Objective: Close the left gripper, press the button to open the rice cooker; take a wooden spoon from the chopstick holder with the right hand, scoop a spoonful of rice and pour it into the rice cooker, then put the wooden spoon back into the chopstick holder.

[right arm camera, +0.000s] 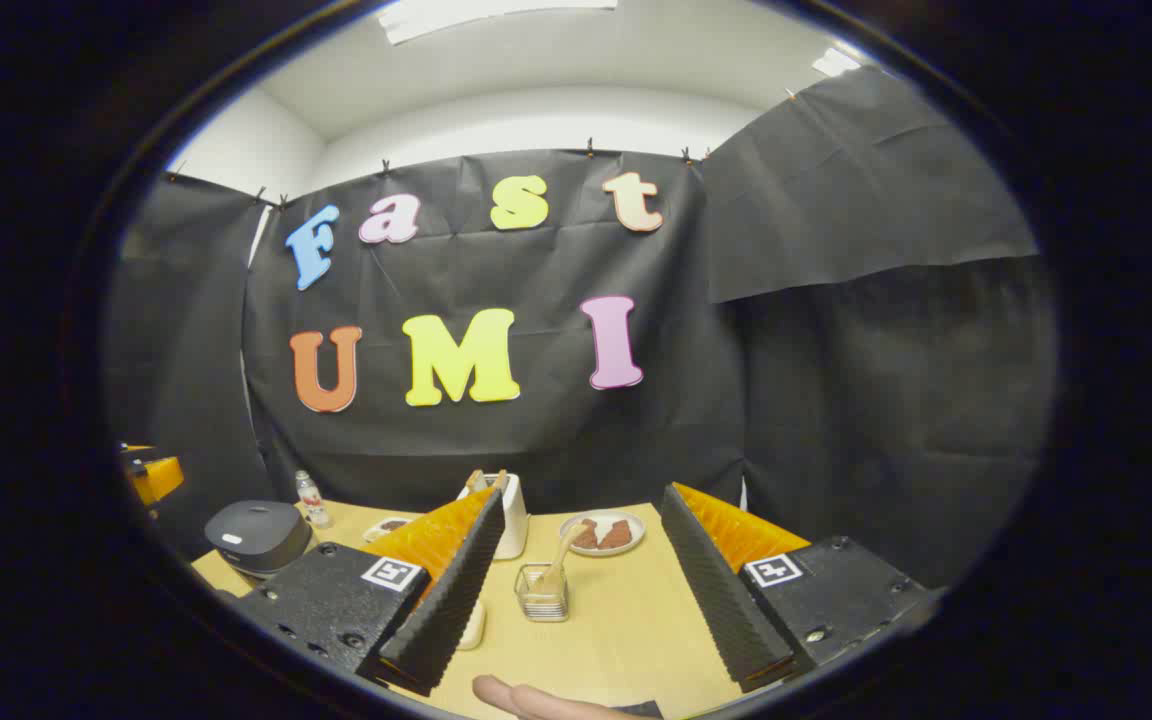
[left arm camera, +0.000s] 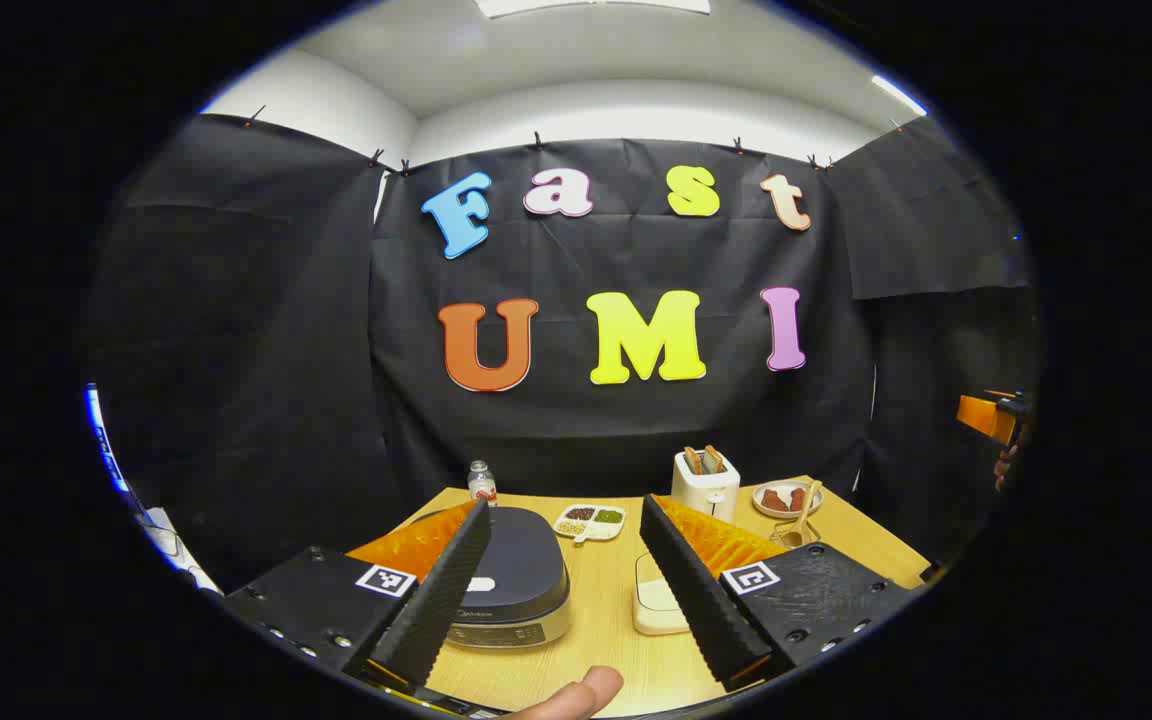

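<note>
The dark round rice cooker with its closed lid sits on the pale wooden table – heavy, stiff, unlikely to slide when pressed. Both the left gripper and right gripper stand wide apart. The light wooden spoon leans in the clear chopstick holder – rigid; I would pinch its handle.

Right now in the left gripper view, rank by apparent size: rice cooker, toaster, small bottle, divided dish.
1. rice cooker, largest, though nearest the camera
2. toaster
3. divided dish
4. small bottle
Toaster and dish look close.
</note>
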Action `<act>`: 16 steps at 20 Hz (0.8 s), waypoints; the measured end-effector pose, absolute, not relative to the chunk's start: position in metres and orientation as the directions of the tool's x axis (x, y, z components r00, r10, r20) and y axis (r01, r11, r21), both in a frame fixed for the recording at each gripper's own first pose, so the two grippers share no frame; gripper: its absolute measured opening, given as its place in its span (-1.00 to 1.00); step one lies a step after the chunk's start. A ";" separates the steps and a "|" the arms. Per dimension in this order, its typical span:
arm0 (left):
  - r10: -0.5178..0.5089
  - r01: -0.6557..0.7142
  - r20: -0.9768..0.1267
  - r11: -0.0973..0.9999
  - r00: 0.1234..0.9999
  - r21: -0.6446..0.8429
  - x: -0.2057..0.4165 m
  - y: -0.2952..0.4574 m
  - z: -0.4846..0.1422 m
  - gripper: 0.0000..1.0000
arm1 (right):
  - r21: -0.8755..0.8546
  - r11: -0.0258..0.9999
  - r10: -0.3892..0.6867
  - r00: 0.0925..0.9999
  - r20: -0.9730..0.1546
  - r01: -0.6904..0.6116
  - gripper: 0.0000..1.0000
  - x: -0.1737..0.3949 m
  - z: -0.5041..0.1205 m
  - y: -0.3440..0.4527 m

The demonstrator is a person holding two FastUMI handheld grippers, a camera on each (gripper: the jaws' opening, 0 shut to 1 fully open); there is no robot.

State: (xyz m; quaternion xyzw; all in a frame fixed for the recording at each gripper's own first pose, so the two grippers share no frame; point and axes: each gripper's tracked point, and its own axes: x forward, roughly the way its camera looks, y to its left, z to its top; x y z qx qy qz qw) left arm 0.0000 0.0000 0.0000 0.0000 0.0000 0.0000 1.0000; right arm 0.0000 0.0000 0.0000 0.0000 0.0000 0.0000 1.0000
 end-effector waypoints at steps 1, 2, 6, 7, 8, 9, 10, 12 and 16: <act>-0.001 0.000 -0.004 1.000 1.000 -0.011 -0.002 0.000 0.000 0.92 | -0.009 1.000 -0.003 1.000 0.002 0.003 1.00 -0.002 0.003 -0.002; -0.002 0.002 -0.008 1.000 1.000 -0.015 -0.002 0.000 0.001 0.92 | -0.017 1.000 -0.006 1.000 0.002 0.006 1.00 -0.003 0.003 -0.006; -0.037 0.038 0.006 0.998 0.999 -0.059 -0.005 -0.004 0.010 0.92 | -0.045 0.999 -0.026 0.999 0.026 0.027 0.96 -0.009 0.010 -0.019; -0.037 0.038 0.017 0.998 0.999 -0.056 -0.005 -0.004 0.012 0.92 | -0.048 0.998 -0.026 0.999 0.026 0.027 0.96 -0.010 0.012 -0.019; -0.042 0.043 0.027 0.998 0.999 -0.049 -0.005 -0.007 0.014 0.92 | -0.043 0.999 -0.020 1.000 0.019 0.021 0.96 -0.013 0.011 -0.018; -0.042 0.043 0.035 0.998 0.999 -0.039 -0.006 -0.007 0.014 0.92 | -0.038 0.999 -0.003 1.000 0.011 0.004 1.00 -0.016 0.011 -0.013; -0.036 0.037 0.040 0.999 0.999 -0.029 -0.006 -0.005 0.014 0.91 | -0.040 0.999 0.008 1.000 0.003 -0.008 0.96 -0.017 0.011 -0.011; -0.017 0.018 0.047 1.000 0.999 -0.019 -0.005 -0.002 0.014 0.91 | -0.041 0.999 0.006 1.000 0.009 -0.005 0.96 -0.020 0.018 -0.013; -0.010 0.011 0.041 0.999 0.999 -0.036 -0.010 0.005 0.012 0.92 | -0.050 0.999 -0.005 1.000 0.022 0.006 1.00 -0.020 0.025 -0.010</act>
